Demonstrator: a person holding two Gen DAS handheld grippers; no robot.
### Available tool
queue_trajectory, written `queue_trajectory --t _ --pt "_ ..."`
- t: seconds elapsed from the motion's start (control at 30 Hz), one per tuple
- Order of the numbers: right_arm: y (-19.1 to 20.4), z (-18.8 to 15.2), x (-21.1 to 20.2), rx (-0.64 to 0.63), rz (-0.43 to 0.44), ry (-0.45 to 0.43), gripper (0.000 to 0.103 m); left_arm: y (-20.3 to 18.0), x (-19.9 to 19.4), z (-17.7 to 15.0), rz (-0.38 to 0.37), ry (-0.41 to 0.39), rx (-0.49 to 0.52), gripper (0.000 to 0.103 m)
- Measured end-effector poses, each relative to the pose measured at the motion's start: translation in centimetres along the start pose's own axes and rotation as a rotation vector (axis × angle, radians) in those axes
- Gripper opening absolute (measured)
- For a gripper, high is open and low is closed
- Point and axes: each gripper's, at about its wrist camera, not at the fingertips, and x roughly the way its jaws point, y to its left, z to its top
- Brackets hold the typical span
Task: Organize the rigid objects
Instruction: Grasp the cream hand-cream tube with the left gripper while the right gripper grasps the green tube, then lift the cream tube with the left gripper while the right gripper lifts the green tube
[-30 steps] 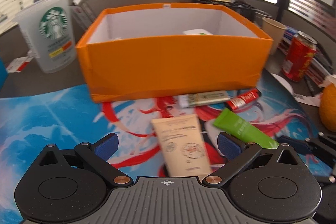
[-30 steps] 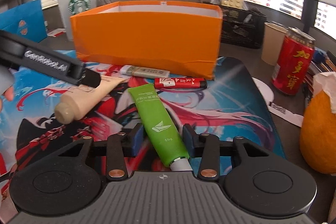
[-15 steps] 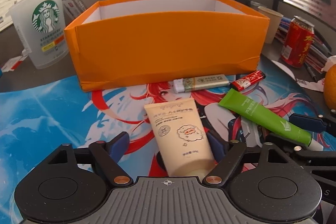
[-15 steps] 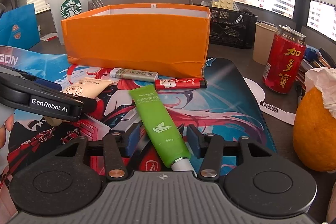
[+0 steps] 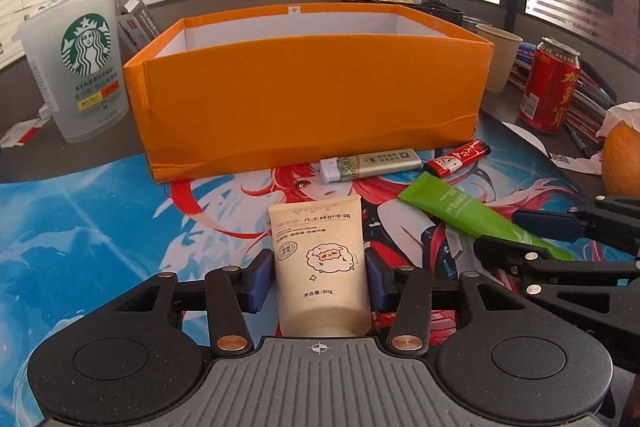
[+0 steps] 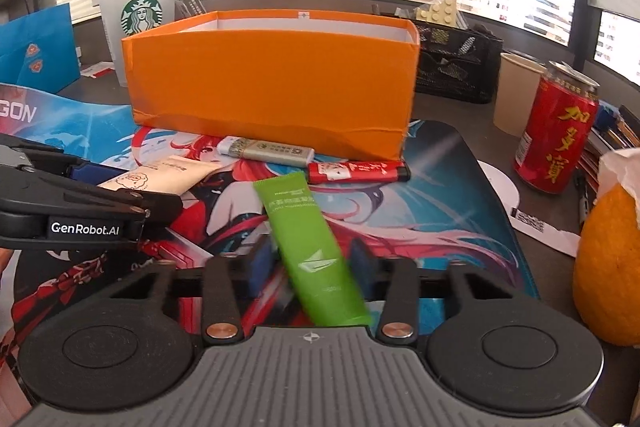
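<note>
L tongs [image 5: 319,279] are closing, cream tube [image 5: 320,263] clamped, crimp twd orange box [image 5: 312,87]; R tongs [image 6: 311,263] closing, green tube [image 6: 308,239] between, pad contact can't be told, axis tilted left.

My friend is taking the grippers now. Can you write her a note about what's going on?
Left gripper: jaws closing on the cream hand-cream tube, pads at its sides.
Right gripper: jaws closing around the green tube; the frame is blurred, so contact is unclear.
Both tubes lie on the printed mat, in front of the orange box.
The silver lighter and the red lighter lie by the box's front wall.
Done: both tubes lined up for grasping.
Left: probably lift both tubes into the box, then the lighters.
</note>
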Motion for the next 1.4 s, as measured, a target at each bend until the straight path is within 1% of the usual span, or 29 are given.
queue_trajectory --t 0.1,0.17,0.33,0.43,0.6,0.83,0.87,0.9,0.93,0.97,1.0,1.03,1.13,1.27,1.4 --pt "0.5 0.0 -0.1 -0.01 -0.008 -0.004 0.032 0.7 -0.1 0.1 0.001 0.008 -0.032 0.045" --pt "0.6 0.0 -0.2 0.009 0.01 -0.003 0.03 1.3 -0.3 0.2 0.0 0.019 -0.053 0.045" --pt "0.7 0.3 -0.6 0.048 0.064 -0.013 0.03 2.7 -0.6 0.4 -0.01 0.043 -0.109 0.045" --pt "0.8 0.6 -1.0 0.062 0.088 -0.022 0.029 2.9 -1.0 0.5 0.0 0.039 -0.109 0.045" --pt "1.5 0.7 -1.4 0.05 0.09 -0.031 0.029 3.1 -1.7 0.8 0.005 0.021 -0.111 0.045" --pt "2.2 0.1 -0.7 0.012 0.073 0.01 0.029 3.5 -2.3 0.8 0.015 0.007 -0.112 0.045" --pt "2.2 0.1 -0.6 0.008 0.072 0.01 0.031 3.6 -2.2 0.7 0.016 0.006 -0.113 0.045" --pt "2.3 0.2 -0.5 0.012 0.072 0.009 0.036 3.7 -2.3 0.7 0.019 0.006 -0.115 0.045" --pt "2.3 0.2 -0.3 0.015 0.073 0.016 0.056 3.8 -2.3 0.7 0.019 0.005 -0.117 0.045" --pt "2.4 0.3 -0.1 0.009 0.071 0.024 0.062 3.8 -2.3 0.7 0.018 0.005 -0.116 0.045" --pt "2.5 0.4 0.1 0.002 0.062 0.021 0.061 3.9 -2.3 0.7 0.017 0.005 -0.117 0.045" --pt "2.6 0.4 0.4 -0.004 0.055 0.029 0.058 4.0 -2.2 0.6 0.016 0.005 -0.119 0.045" --pt "2.9 0.7 0.7 -0.025 0.045 0.02 0.03 4.3 -2.2 0.6 0.011 0.006 -0.126 0.045" --pt "2.9 0.8 0.8 -0.025 0.036 0.015 0.03 5.0 -2.3 0.6 0.004 0.009 -0.144 0.045" --pt "2.1 1.2 0.2 0.036 0.081 -0.002 0.03 5.7 -2.7 0.7 -0.004 0.007 -0.157 0.045"
